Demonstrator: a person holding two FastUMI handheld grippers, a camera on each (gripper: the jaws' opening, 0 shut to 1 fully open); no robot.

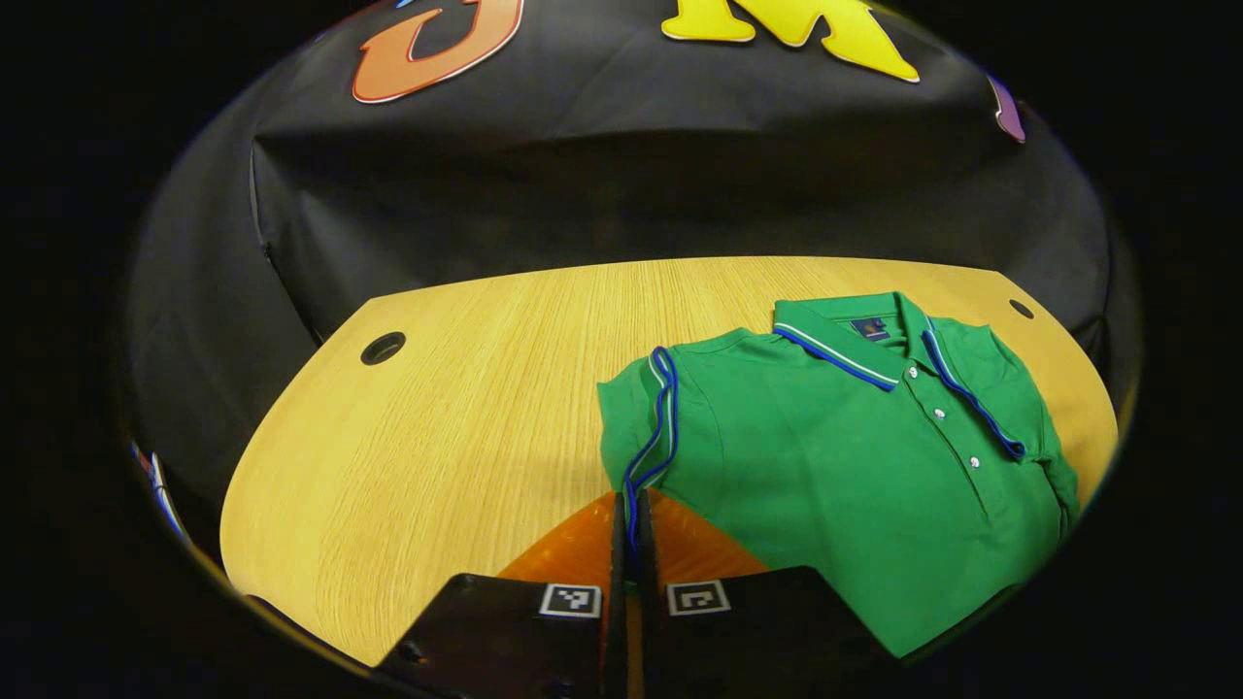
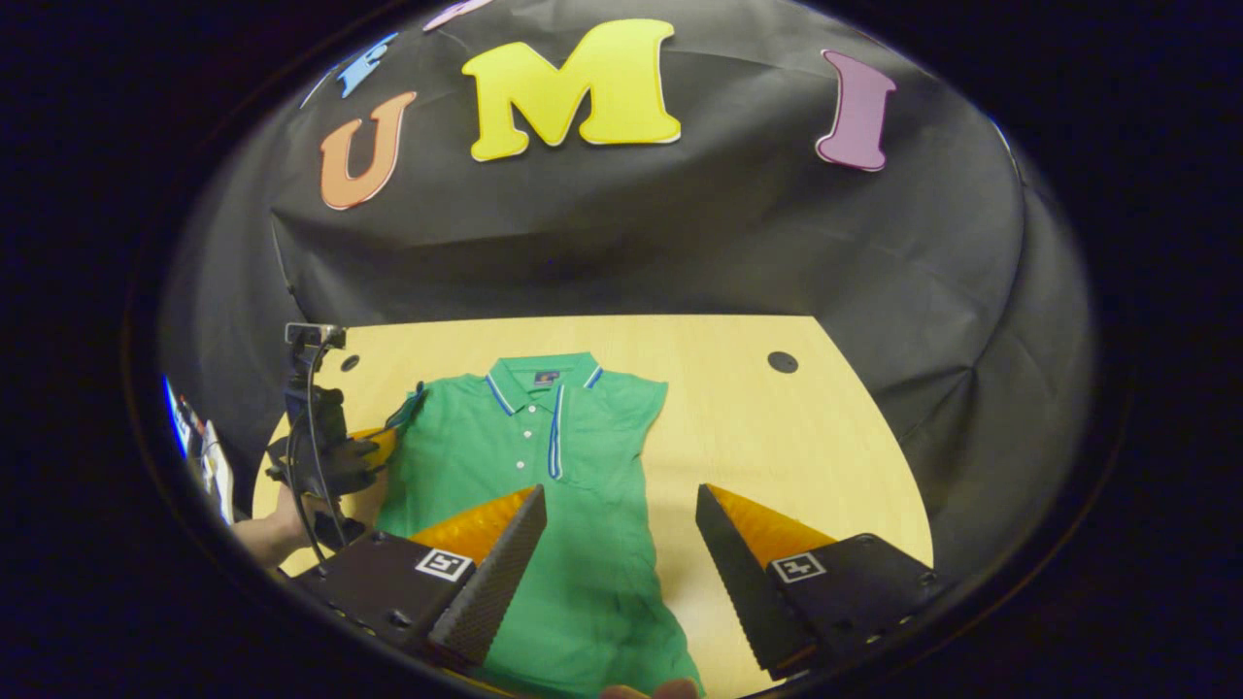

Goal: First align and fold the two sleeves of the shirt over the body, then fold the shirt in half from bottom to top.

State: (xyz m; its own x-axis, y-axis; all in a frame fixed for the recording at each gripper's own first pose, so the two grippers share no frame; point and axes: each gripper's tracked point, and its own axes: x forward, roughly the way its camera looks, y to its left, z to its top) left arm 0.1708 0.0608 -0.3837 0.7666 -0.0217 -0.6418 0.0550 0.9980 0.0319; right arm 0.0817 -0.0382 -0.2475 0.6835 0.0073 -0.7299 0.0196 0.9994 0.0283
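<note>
Left gripper (image 1: 631, 544): fingers pinched together on the striped cuff edge of the shirt's left sleeve (image 1: 646, 417), so it's grasping fabric, not empty. From the nip the sleeve runs up and away from the camera, and the body of the green shirt (image 1: 845, 466) lies to the right of it, collar (image 1: 855, 340) far side, button placket running roughly along the shirt's length. So the fold direction for this claw is rightward across the body, toward the placket. In the right gripper view the same gripper (image 2: 384, 442) sits at the shirt's near-left edge, with a hand behind it. Right gripper (image 2: 621, 544): jaws spread wide, holding nothing, hovering above the lower half of the shirt (image 2: 573, 544). The other sleeve (image 2: 555, 437) looks already laid over the chest, its striped cuff just beside the placket. Shirt's long axis runs from collar (image 2: 542, 374) at the far side to hem near the camera, flat on the wooden table (image 2: 777, 437). Judgement: the left one owns the coming move; right one is free to go for the hem afterwards.
</note>
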